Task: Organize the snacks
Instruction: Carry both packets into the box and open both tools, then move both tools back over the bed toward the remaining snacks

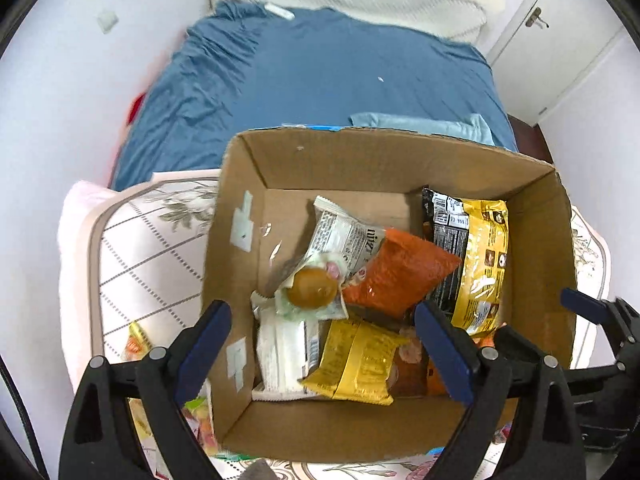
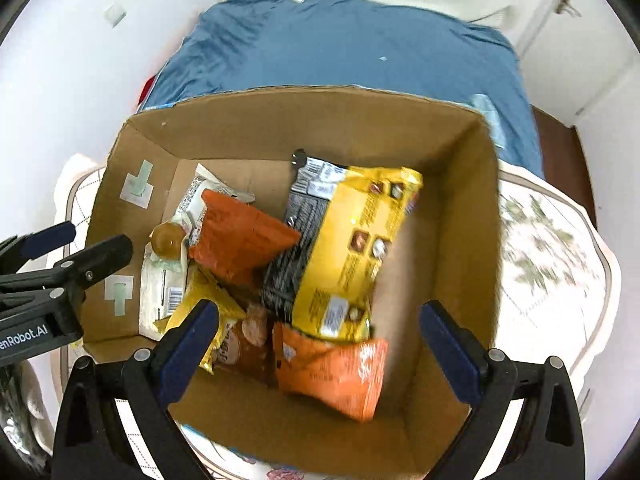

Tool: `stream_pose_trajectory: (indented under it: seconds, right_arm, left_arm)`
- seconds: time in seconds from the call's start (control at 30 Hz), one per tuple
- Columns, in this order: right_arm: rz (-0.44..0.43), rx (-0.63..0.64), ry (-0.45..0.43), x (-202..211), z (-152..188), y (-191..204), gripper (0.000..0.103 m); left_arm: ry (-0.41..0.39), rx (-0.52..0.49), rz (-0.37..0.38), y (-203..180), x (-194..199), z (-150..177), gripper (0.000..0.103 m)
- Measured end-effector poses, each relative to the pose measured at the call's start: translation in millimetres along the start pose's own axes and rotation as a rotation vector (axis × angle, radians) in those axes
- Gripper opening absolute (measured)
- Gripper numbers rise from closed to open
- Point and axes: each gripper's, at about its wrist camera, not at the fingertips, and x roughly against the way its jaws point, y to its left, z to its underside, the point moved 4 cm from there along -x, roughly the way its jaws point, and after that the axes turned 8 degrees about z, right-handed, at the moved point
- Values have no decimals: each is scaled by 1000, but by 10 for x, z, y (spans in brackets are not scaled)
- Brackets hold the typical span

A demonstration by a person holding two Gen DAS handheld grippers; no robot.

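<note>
An open cardboard box (image 1: 360,156) (image 2: 304,116) holds several snack packs. Inside lie an orange bag (image 1: 396,270) (image 2: 240,236), a large yellow and black bag (image 1: 476,256) (image 2: 352,248), a small yellow pack (image 1: 356,364), a white pack with a round brown bun (image 1: 314,288) (image 2: 166,240) and a second orange pack (image 2: 332,372). My left gripper (image 1: 324,340) is open and empty above the box's near left part. My right gripper (image 2: 320,340) is open and empty above the box's near side. The right gripper's finger shows at the right edge of the left wrist view (image 1: 584,306).
The box stands on a floral padded surface (image 1: 148,248) (image 2: 552,264). A few loose snack packs (image 1: 138,342) lie on it left of the box. Behind is a bed with a blue sheet (image 1: 320,76) (image 2: 344,44), white walls and a door (image 1: 560,28).
</note>
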Motion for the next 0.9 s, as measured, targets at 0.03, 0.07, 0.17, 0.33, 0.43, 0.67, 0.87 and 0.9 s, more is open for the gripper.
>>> stream_pose_trajectory:
  seconds: [0.03,0.07,0.17,0.33,0.43,0.67,0.87,0.9]
  right_arm:
    - [6,-14,-11,42,53,-5,102]
    - [15,-33,-23,100,117,-26,102]
    - [12,-80,-55,234,281,-62,102]
    - [4,-126,-106,479,524,-98,102]
    - [14,-138,-139,638,660,-124,102]
    - [-4,-169,-190,957,966,-163,102]
    - [-59,-196,-178,1086,1250,-191,102]
    - [-76,-204,-168,1091,1322,-210,102]
  left_arm:
    - [-19,-3,-11,-12,56,56,94]
    - [-31,-3,-18,-26,96,91,94]
    - [-71,-4,-26,-79,248,247,94]
    - [-139,-24,-51,-179,521,487,94]
    - [-176,-31,-65,-236,690,627,94]
    - [-243,-19,-63,-316,1042,903,94]
    - [-259,3,-43,-370,1171,1150,94]
    - [-261,5,-41,-379,1182,1198,94]
